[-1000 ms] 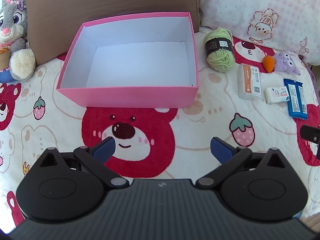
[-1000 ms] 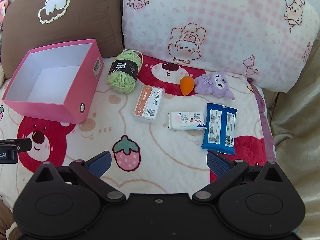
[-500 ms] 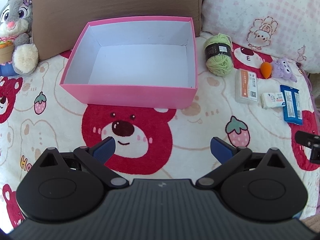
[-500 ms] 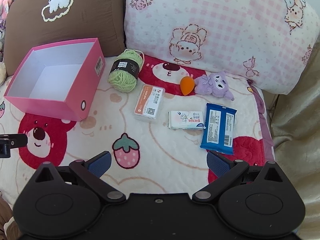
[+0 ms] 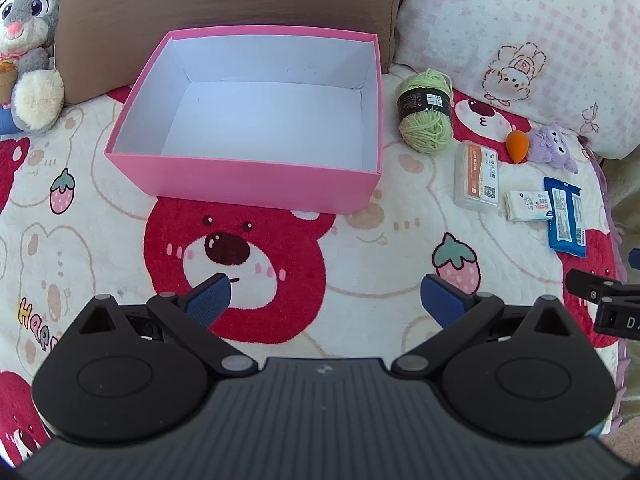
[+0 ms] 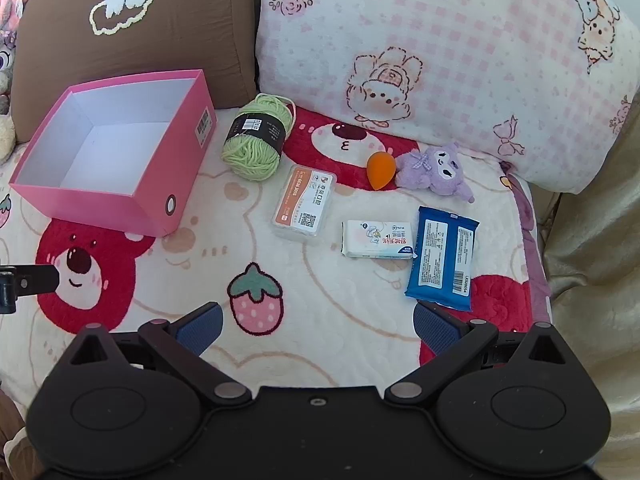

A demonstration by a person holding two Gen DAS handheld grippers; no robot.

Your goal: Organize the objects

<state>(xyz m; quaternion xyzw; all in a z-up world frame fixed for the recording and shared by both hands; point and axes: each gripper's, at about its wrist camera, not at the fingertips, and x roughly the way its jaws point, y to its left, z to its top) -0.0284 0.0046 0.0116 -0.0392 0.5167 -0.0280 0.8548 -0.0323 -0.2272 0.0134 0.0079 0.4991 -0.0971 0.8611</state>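
Pink box (image 5: 256, 184) bare inside, apparently; both grippers agape.

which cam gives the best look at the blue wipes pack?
Right wrist: the blue wipes pack lies large, whole, back label visible, just ahead of the open right gripper. Left wrist shows it small and distorted at the frame's right edge.

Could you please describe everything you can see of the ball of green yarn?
The green yarn ball is a soft, pale-green skein wound lengthwise, wrapped around its middle by a black paper band with white print. It lies on its side on the bear-print blanket, just right of the pink box, apart from it, below the pillows. A loose strand curls at its top. Neither gripper touches it.
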